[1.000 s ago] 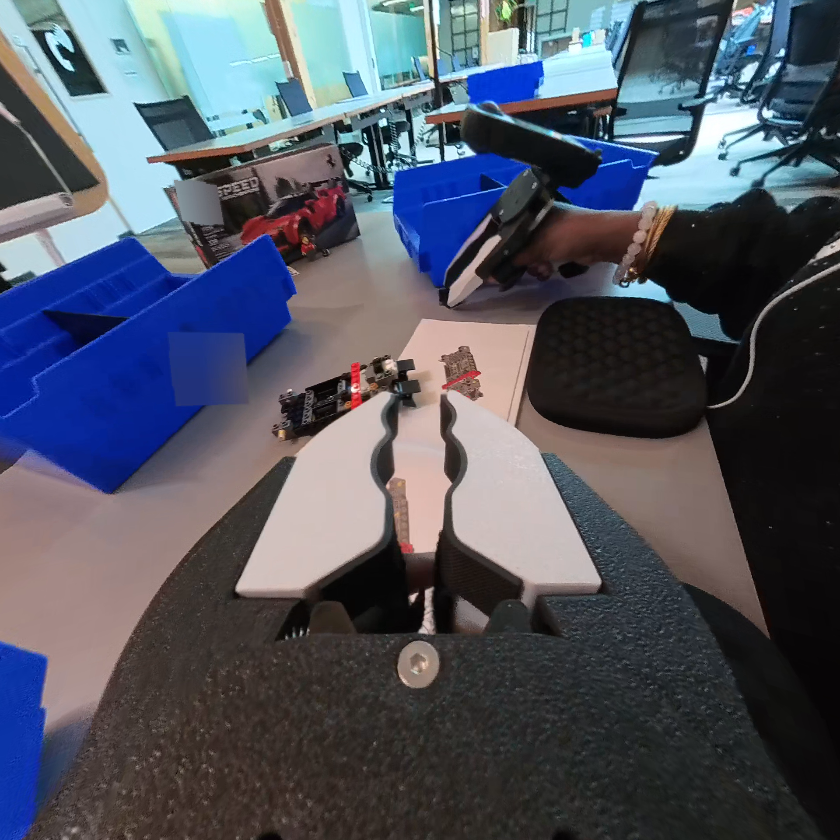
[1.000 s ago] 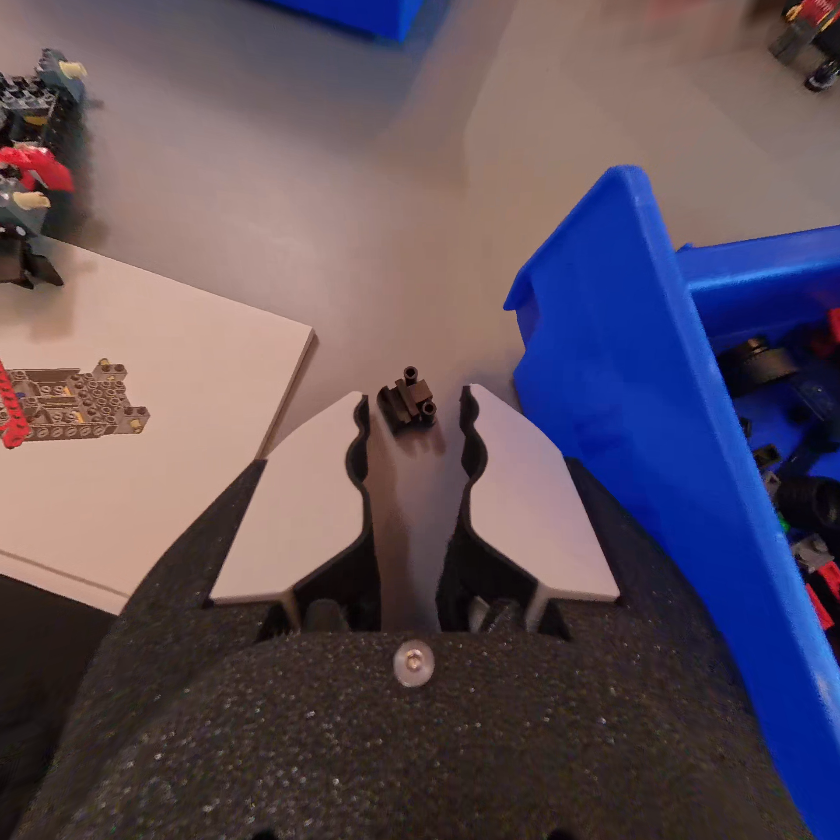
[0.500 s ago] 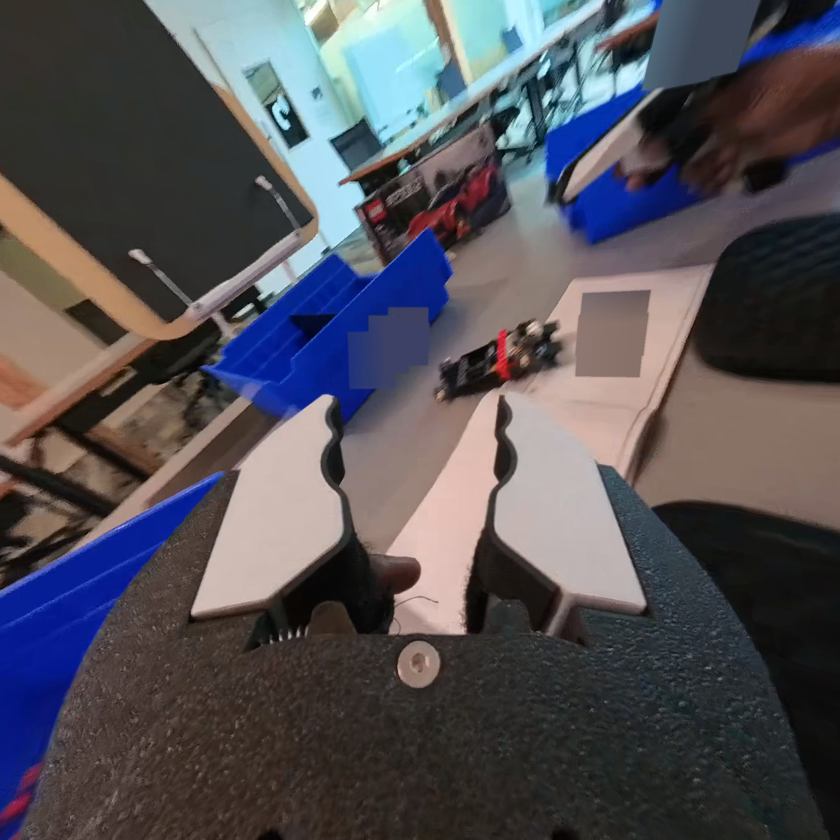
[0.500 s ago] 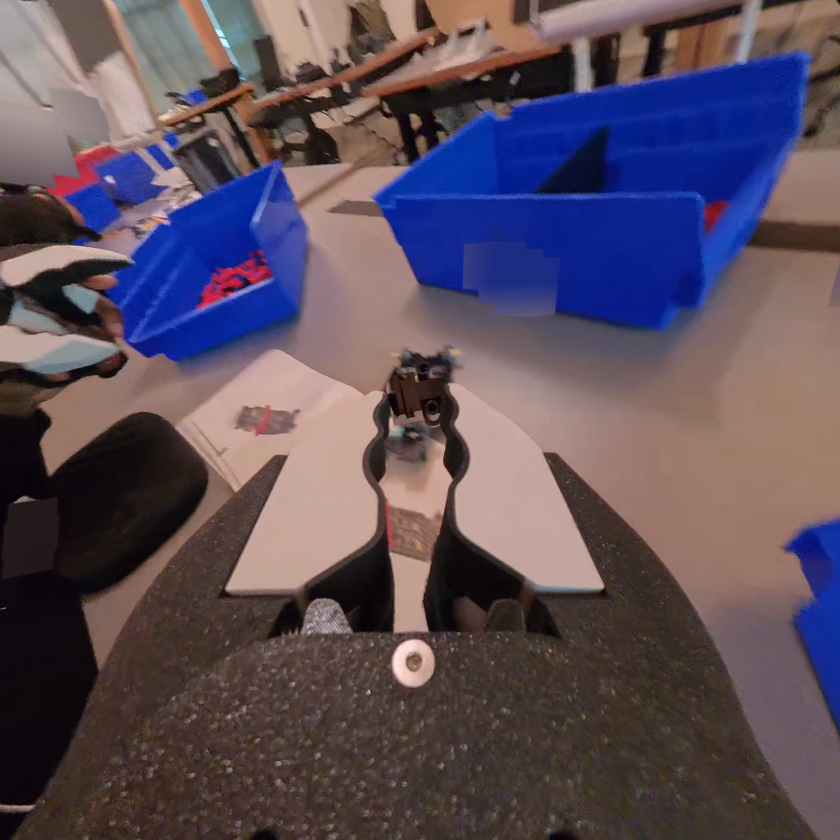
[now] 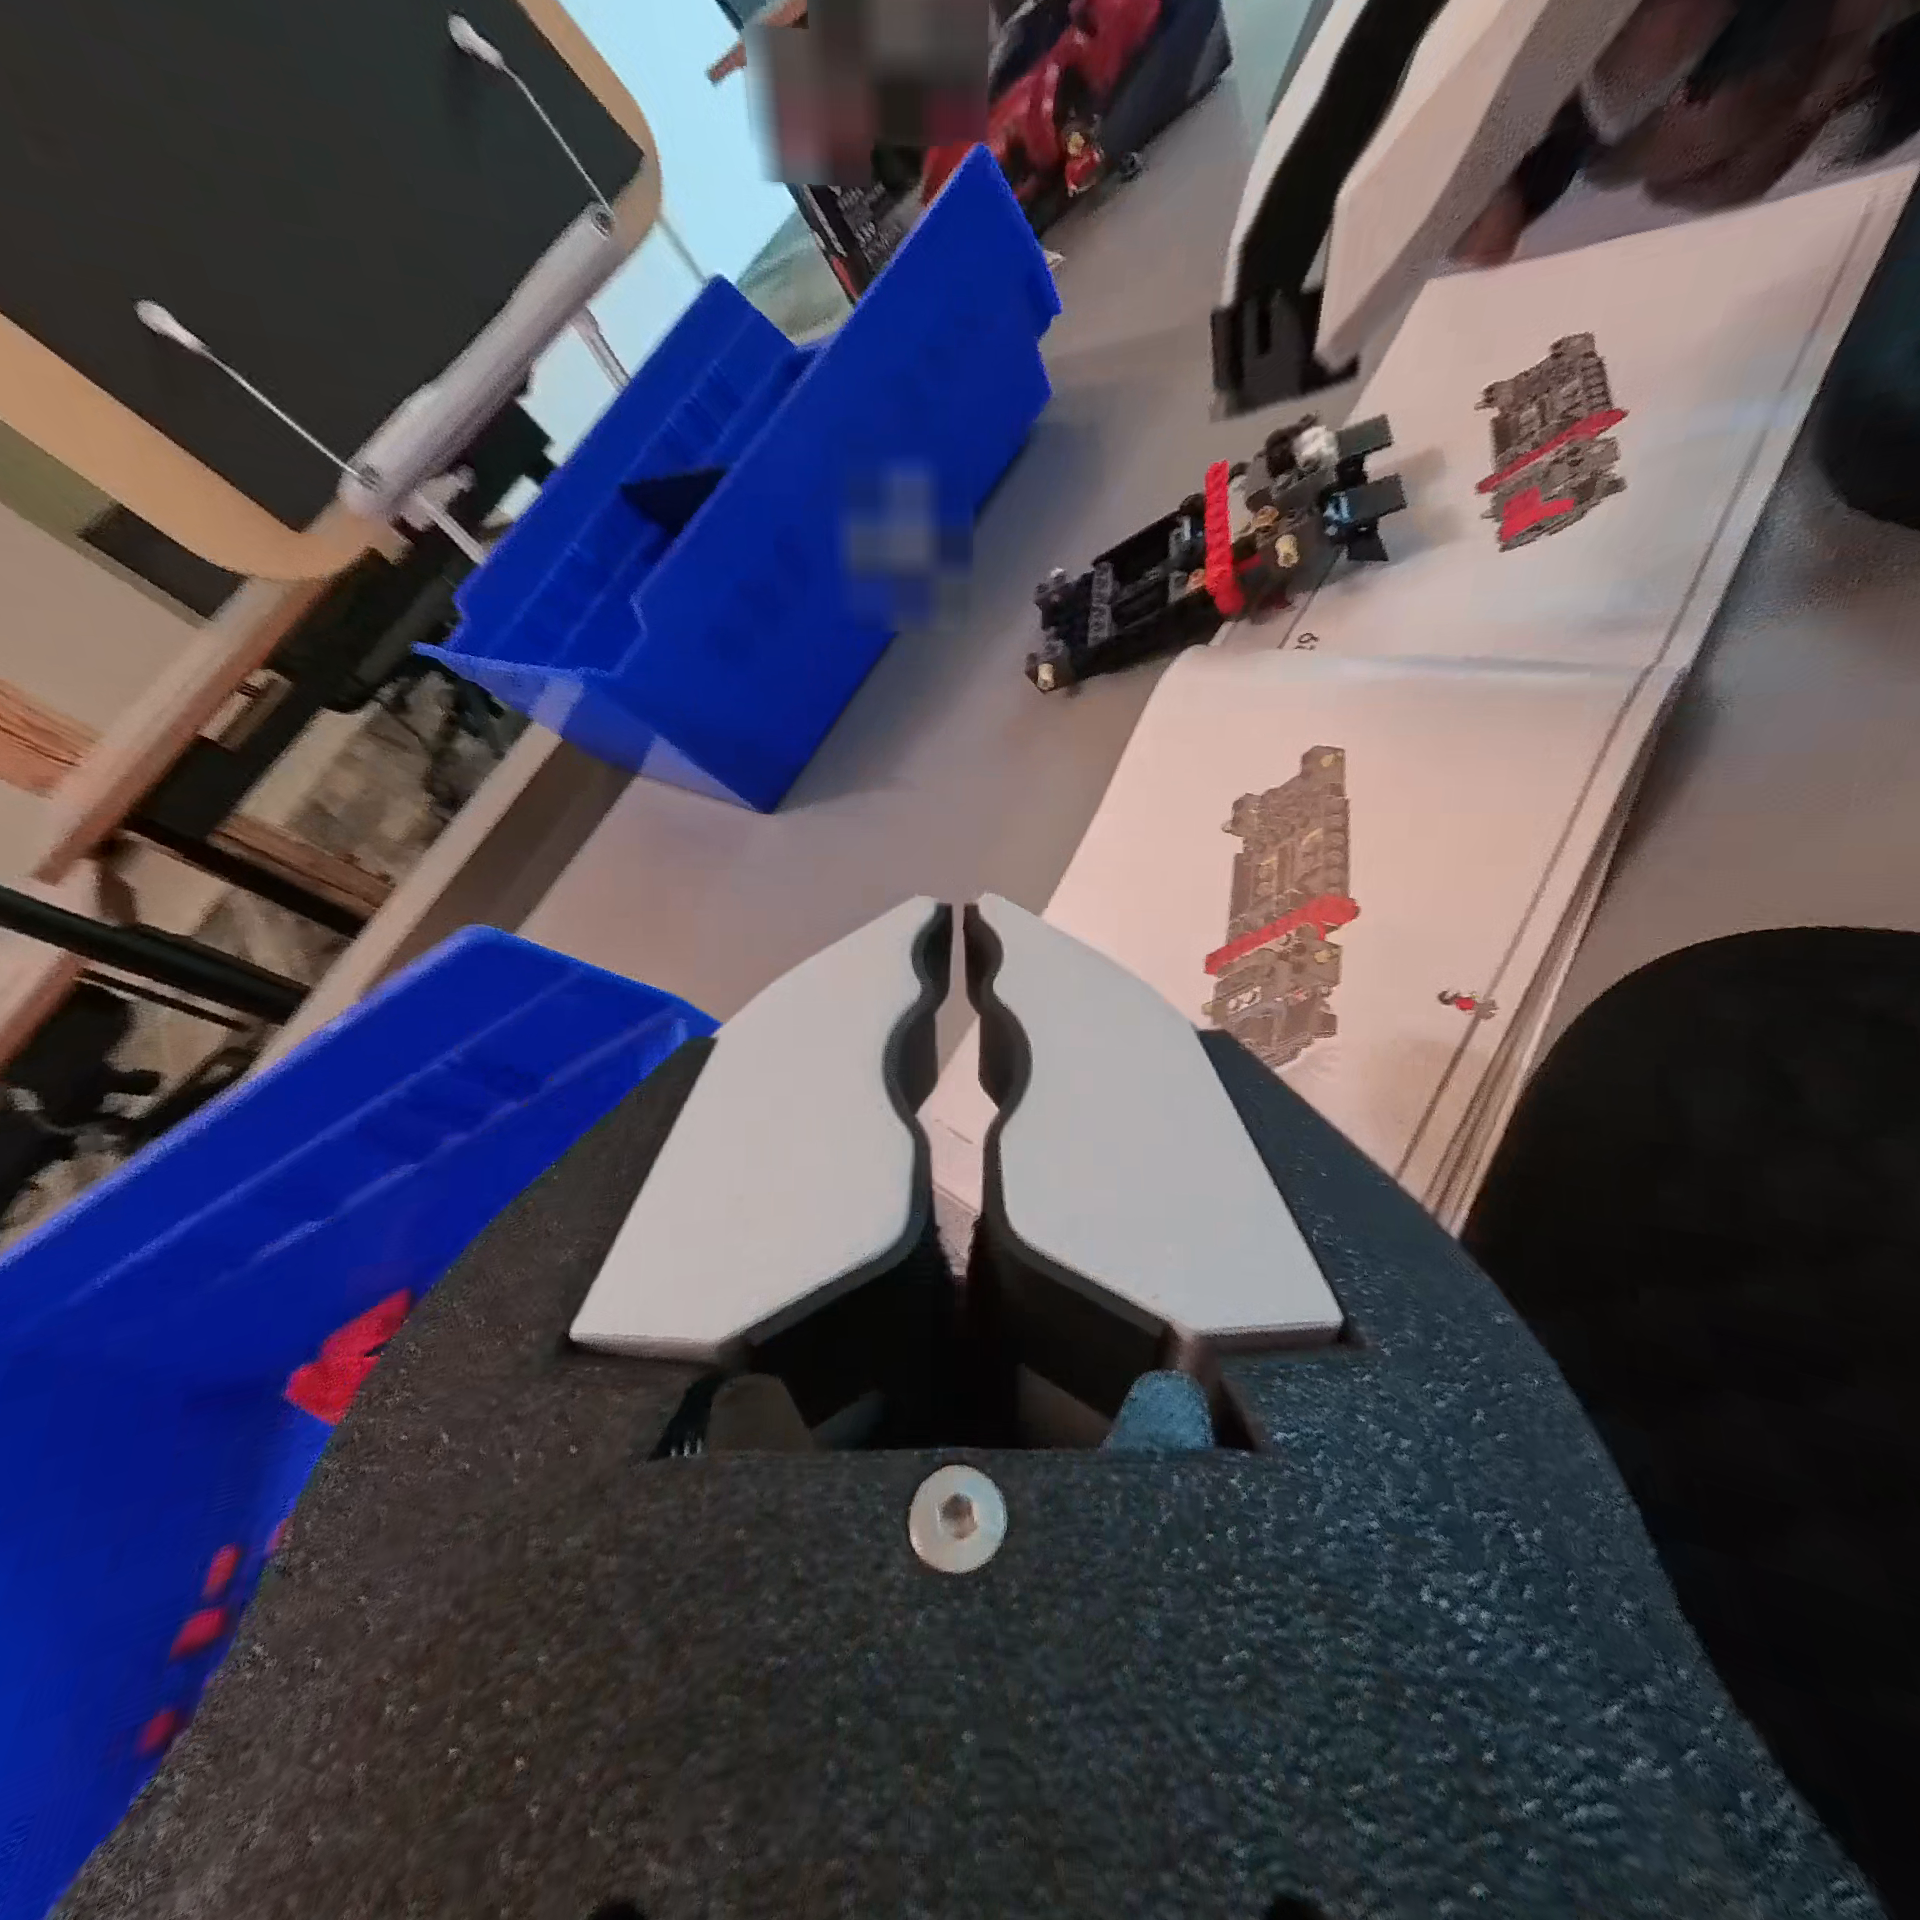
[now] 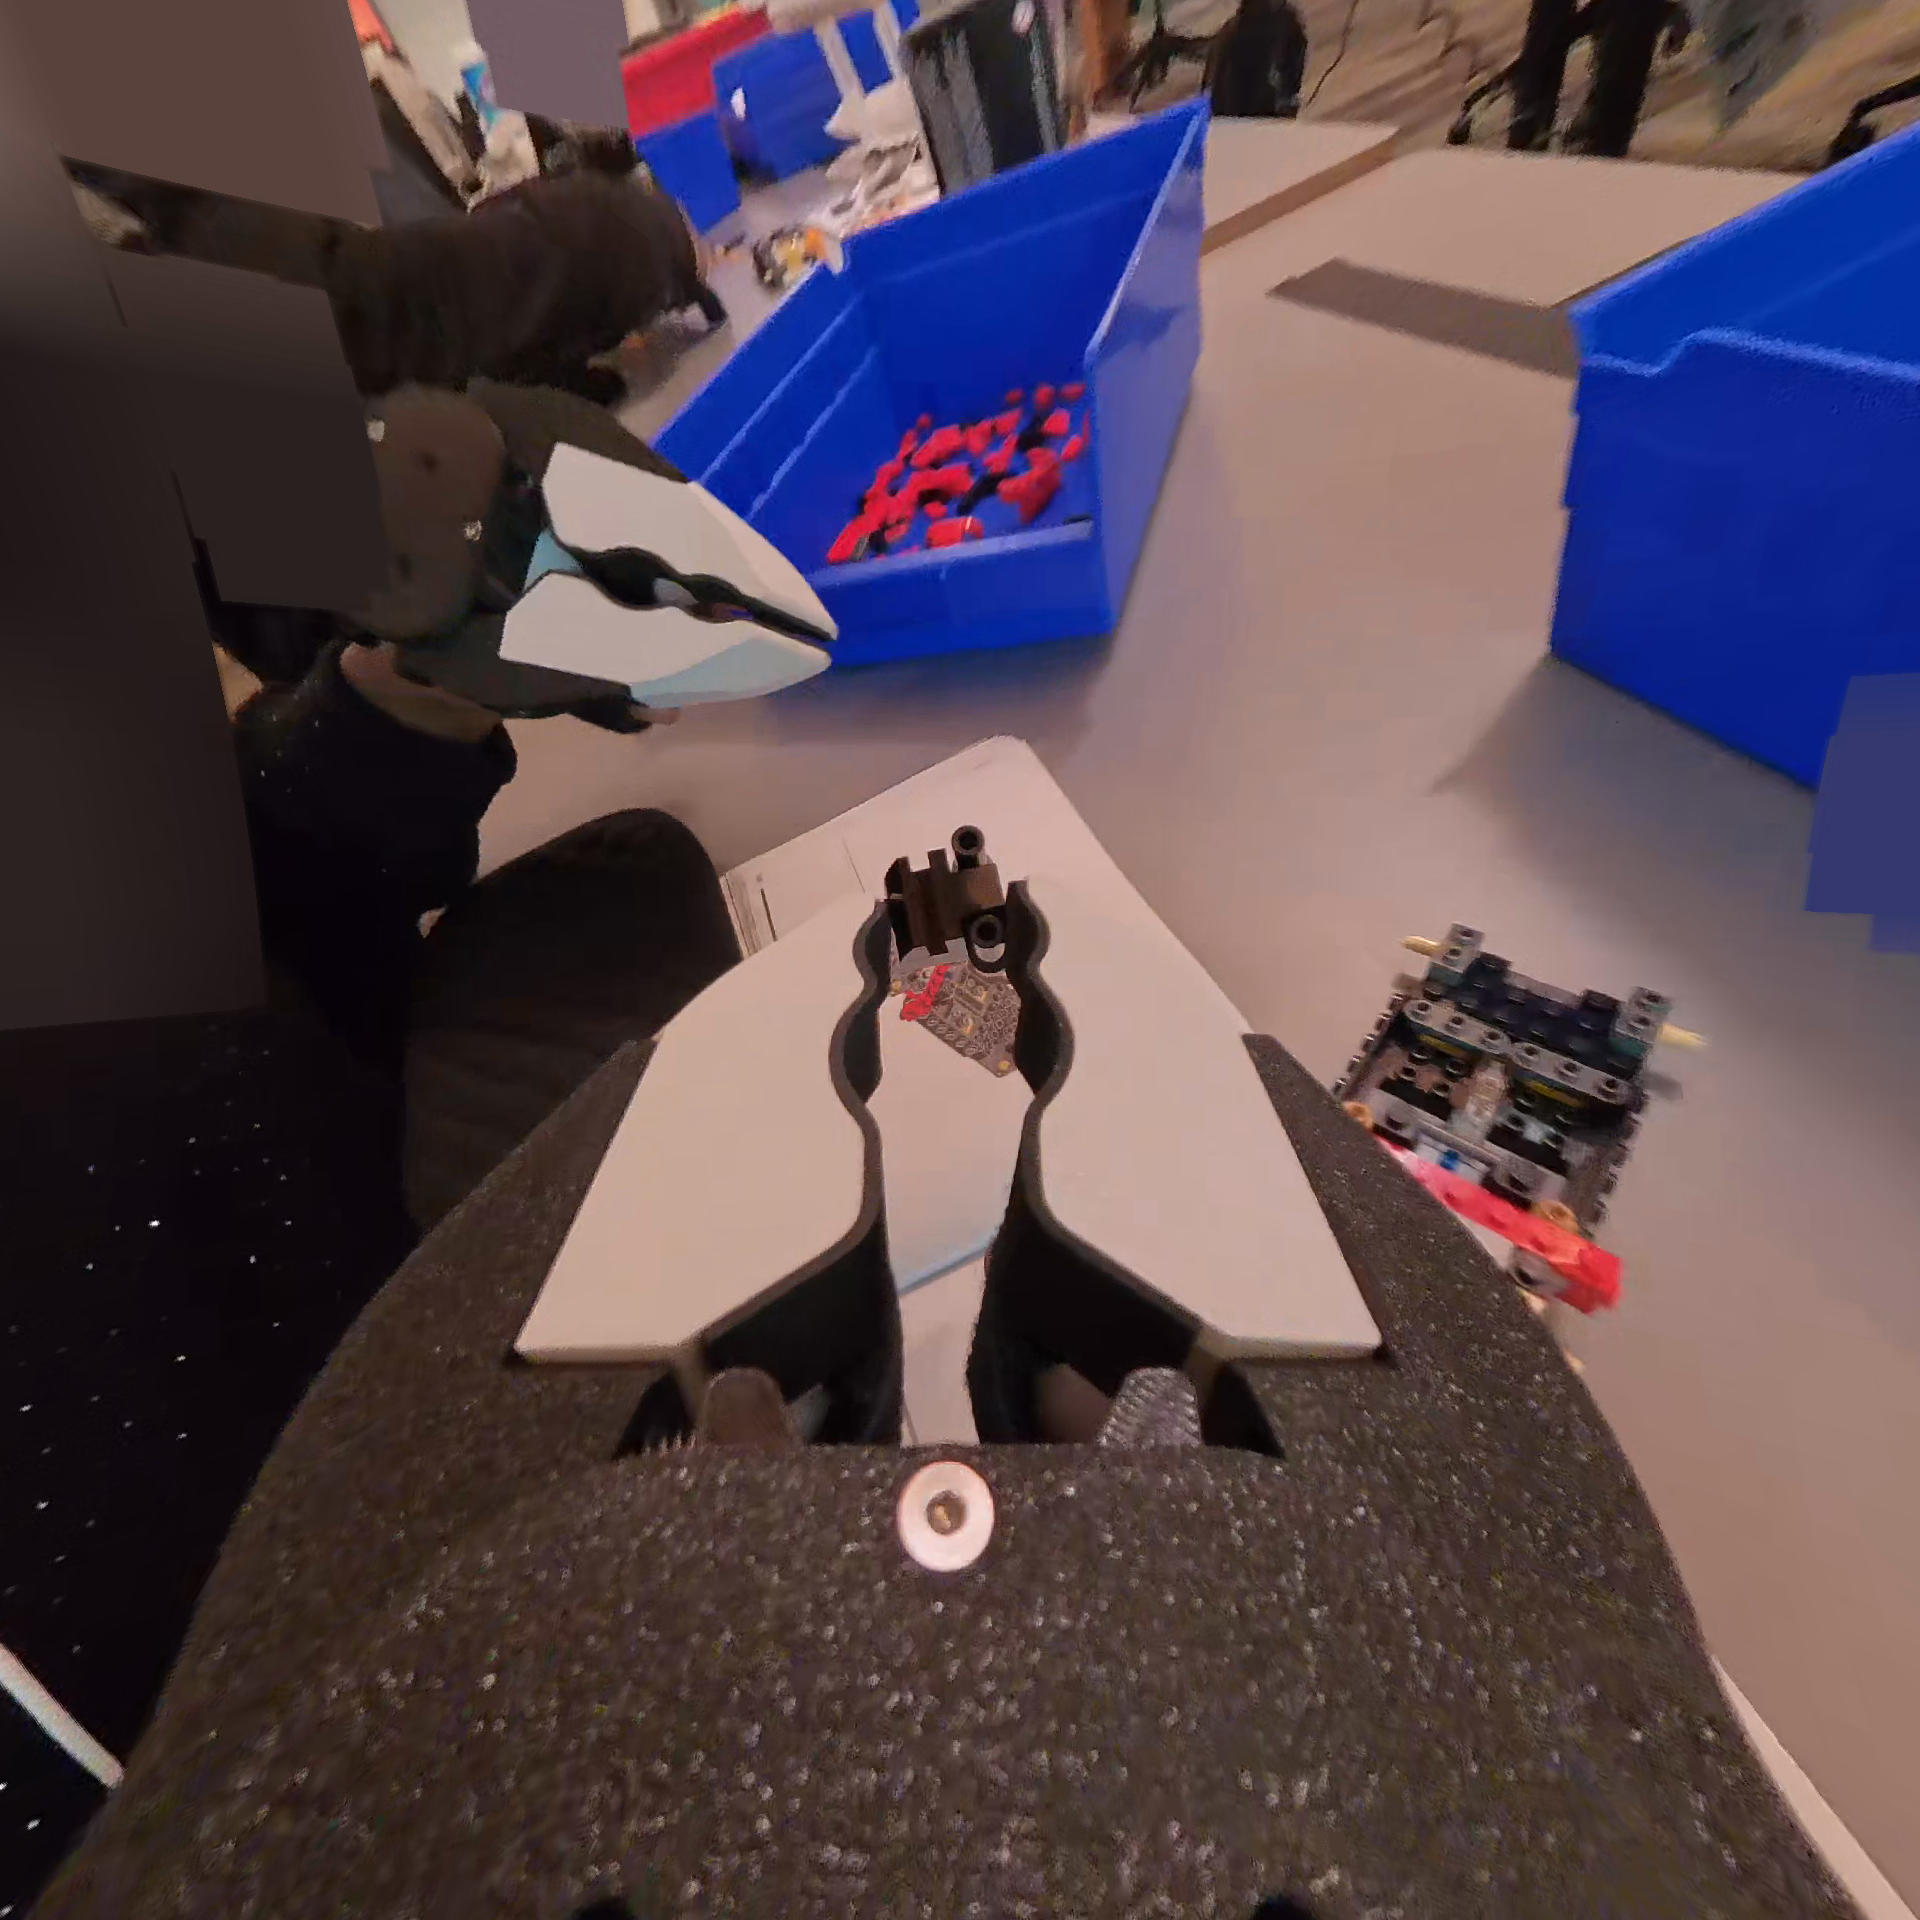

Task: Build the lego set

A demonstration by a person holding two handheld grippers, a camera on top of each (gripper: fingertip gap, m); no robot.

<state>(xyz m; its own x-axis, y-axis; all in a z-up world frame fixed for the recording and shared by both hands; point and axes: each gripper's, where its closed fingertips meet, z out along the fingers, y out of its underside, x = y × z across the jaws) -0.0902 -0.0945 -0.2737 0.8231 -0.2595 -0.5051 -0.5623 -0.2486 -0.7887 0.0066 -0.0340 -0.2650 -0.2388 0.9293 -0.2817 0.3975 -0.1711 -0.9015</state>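
My right gripper (image 6: 951,909) is shut on a small black lego piece (image 6: 948,896) with round sockets and holds it above the open instruction booklet (image 6: 1101,883). The partly built black lego chassis (image 6: 1507,1081) with a red beam lies on the table to its right; it also shows in the left wrist view (image 5: 1216,551). My left gripper (image 5: 957,914) is shut with nothing between its fingertips, held above the table near the booklet (image 5: 1455,727). It also shows at the left of the right wrist view (image 6: 821,634), in a person's hand.
A blue bin (image 6: 935,343) with red pieces stands behind the left gripper. Other blue bins stand at the right (image 6: 1745,499) and in the left wrist view (image 5: 790,540), (image 5: 208,1247). A black pad (image 6: 561,956) lies left of the booklet. A lego box (image 5: 1081,114) stands at the back. The tips of one gripper are about 12 centimeters away from the tips of the other.
My right gripper closed on the black piece by the bin, lifted it and carried it over the booklet. My left gripper opened wide, then shut on nothing and swung left.
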